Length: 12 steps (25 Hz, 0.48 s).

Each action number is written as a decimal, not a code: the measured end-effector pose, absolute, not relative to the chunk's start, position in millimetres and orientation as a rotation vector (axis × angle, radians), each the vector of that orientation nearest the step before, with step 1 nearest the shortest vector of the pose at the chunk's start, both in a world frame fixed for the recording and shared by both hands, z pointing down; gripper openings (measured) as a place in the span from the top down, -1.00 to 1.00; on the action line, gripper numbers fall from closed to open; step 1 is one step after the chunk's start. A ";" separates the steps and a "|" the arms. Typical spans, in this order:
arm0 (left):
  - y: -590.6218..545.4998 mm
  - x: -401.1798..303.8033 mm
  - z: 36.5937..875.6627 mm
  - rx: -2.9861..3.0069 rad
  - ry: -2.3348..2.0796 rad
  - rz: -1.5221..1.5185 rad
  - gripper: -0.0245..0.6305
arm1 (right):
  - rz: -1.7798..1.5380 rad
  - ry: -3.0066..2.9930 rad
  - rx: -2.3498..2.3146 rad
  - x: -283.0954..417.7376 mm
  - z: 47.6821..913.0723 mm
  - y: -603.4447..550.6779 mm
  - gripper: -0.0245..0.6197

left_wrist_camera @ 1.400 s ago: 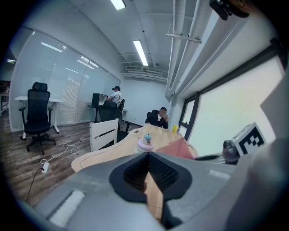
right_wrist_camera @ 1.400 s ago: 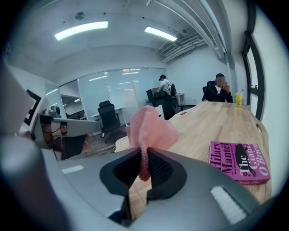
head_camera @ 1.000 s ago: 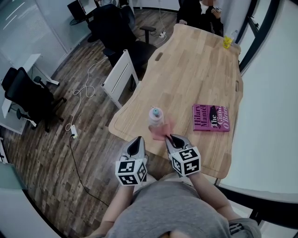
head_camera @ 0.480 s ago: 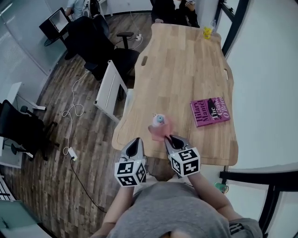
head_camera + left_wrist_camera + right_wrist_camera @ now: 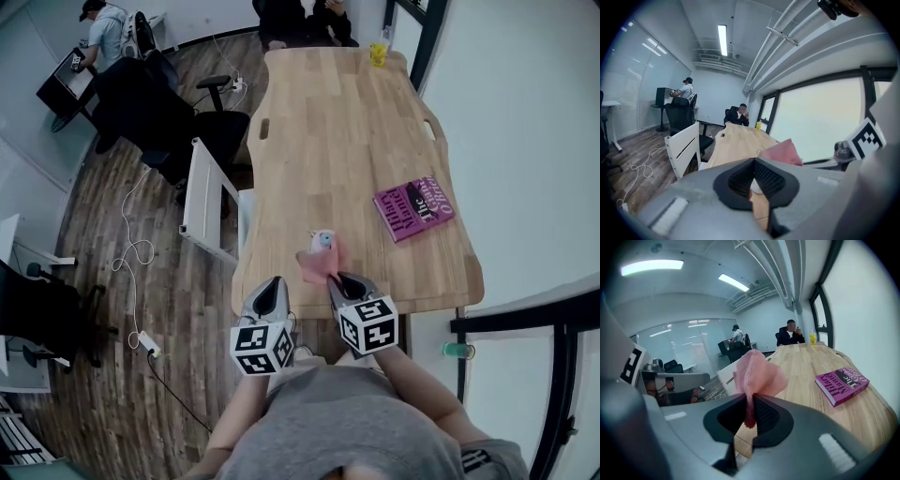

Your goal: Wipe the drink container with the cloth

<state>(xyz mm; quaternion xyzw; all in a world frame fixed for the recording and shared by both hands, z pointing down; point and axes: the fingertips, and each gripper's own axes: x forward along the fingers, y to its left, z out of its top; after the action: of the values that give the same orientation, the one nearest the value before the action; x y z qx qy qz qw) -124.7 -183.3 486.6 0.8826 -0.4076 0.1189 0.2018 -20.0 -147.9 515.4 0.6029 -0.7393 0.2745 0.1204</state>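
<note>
A small clear drink bottle (image 5: 322, 241) with a pale blue cap stands near the front edge of the wooden table (image 5: 323, 131). A pink cloth (image 5: 313, 266) hangs against its near side, and my right gripper (image 5: 342, 278) is shut on it. In the right gripper view the cloth (image 5: 757, 373) bunches up above the pinching jaws and hides the bottle. My left gripper (image 5: 273, 284) hovers off the table's front left edge, jaws together with nothing in them. From the left gripper view the cloth (image 5: 783, 152) shows to the right.
A magenta book (image 5: 413, 206) lies on the table's right side. A yellow container (image 5: 379, 52) stands at the far end, where a person (image 5: 292, 17) sits. A white chair (image 5: 199, 199) and black office chairs (image 5: 159, 103) stand left of the table. Cables lie on the floor.
The head view has swung, so the table now runs straighter away. The bottle and cloth sit a little closer to the right gripper. Both grippers keep their places in the view.
</note>
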 end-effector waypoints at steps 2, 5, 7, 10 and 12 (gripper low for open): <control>-185.5 -128.6 487.9 2.482 -1.104 0.345 0.93 | 0.820 -2.131 1.798 -23.5 518.9 -149.4 0.82; -189.5 -135.3 490.7 2.504 -1.058 0.368 0.93 | 0.843 -2.086 1.854 -27.7 524.5 -153.8 0.82; -191.5 -139.4 492.6 2.517 -1.029 0.384 0.93 | 0.861 -2.057 1.892 -29.5 527.8 -156.2 0.82; -194.5 -144.5 494.2 2.533 -0.987 0.400 0.93 | 0.895 -2.016 1.944 -32.0 532.7 -159.5 0.82; -196.3 -146.8 495.5 2.543 -0.961 0.407 0.93 | 0.910 -1.987 1.971 -32.4 536.9 -162.3 0.82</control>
<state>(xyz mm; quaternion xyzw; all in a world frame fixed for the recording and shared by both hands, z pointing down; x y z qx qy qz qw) -146.8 -196.3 495.5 0.9073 -0.3430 0.1452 0.1950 -32.4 -162.3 536.9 0.6666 -0.6717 0.3077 0.0992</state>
